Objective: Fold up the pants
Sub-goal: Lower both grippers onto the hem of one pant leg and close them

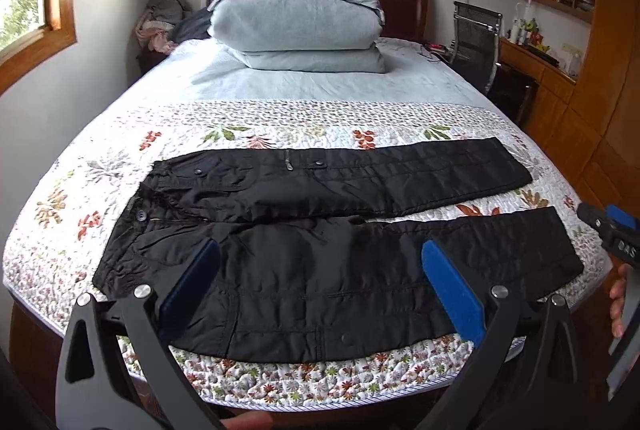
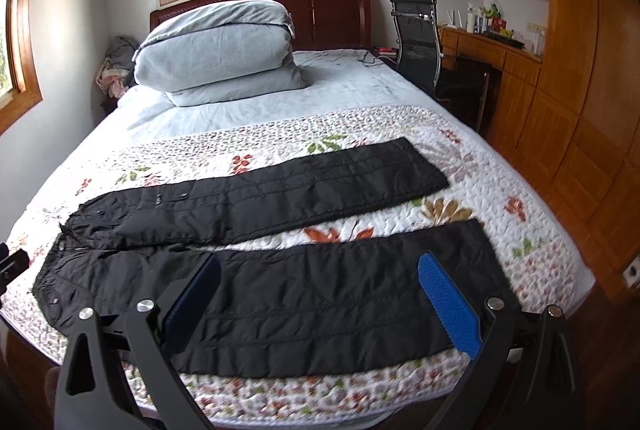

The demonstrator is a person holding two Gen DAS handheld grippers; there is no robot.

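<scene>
The bed [image 1: 132, 118] had a floral quilt [image 1: 280, 138] over it, black pants [image 1: 320, 198] spread flat across the near end, folded grey duvet [image 1: 296, 18] stacked by the headboard.

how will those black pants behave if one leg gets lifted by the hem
The black pants look quilted and slightly shiny, so the leg will probably sag and drape rather than hold flat. The smooth fabric may slide in a light pinch. Spread on the floral quilt, the rest would likely drag along, bunching near the waistband.
</scene>
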